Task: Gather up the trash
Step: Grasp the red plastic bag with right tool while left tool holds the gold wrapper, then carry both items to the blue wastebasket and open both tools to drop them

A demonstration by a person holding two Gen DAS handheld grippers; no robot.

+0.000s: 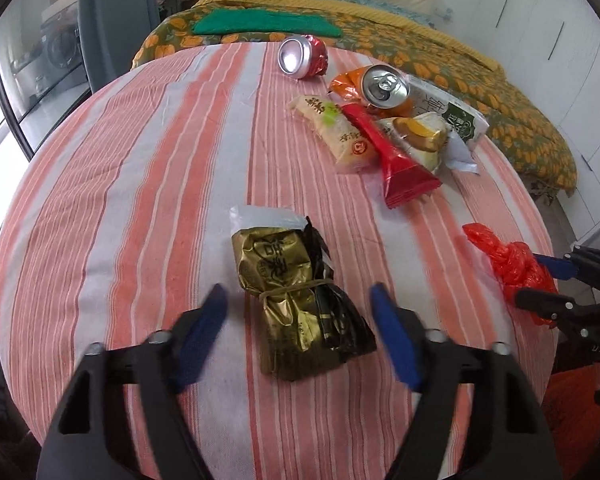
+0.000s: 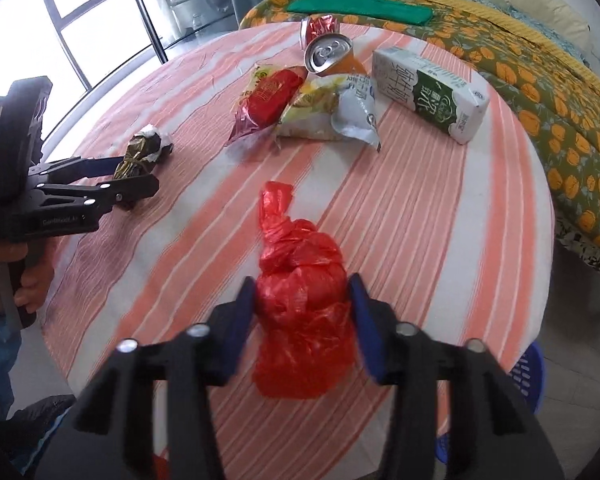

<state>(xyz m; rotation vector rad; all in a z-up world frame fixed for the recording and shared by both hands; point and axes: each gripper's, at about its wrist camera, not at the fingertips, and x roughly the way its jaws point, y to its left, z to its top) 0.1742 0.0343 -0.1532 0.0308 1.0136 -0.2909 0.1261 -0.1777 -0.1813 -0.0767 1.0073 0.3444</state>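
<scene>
Striped orange-and-white cloth covers the round table (image 1: pixel 140 200), and beyond its far edge lies a bed (image 1: pixel 480 80) in a green and orange floral cover with a green cloth (image 1: pixel 268 24) on top. At the table's far side sits the trash pile: a white and green carton (image 2: pixel 428 92), a red wrapper (image 2: pixel 268 100), a yellow and white snack bag (image 2: pixel 332 108), an orange can (image 2: pixel 328 54) showing its opened top, and a crushed red can (image 1: pixel 304 56) farthest out. Near the left side lies a gold packet (image 1: pixel 292 304), bound with a band. The left gripper (image 1: pixel 300 320) sits over it with its blue pads (image 1: pixel 200 332) spread either side, a gap showing between each pad and the foil. Over on the near right, the right gripper (image 2: pixel 302 304) pinches a knotted red bag (image 2: pixel 300 280), both pads pressed into the plastic, the bag's lower end against the cloth. A hand (image 2: pixel 4 280) grips the left tool's handle.
</scene>
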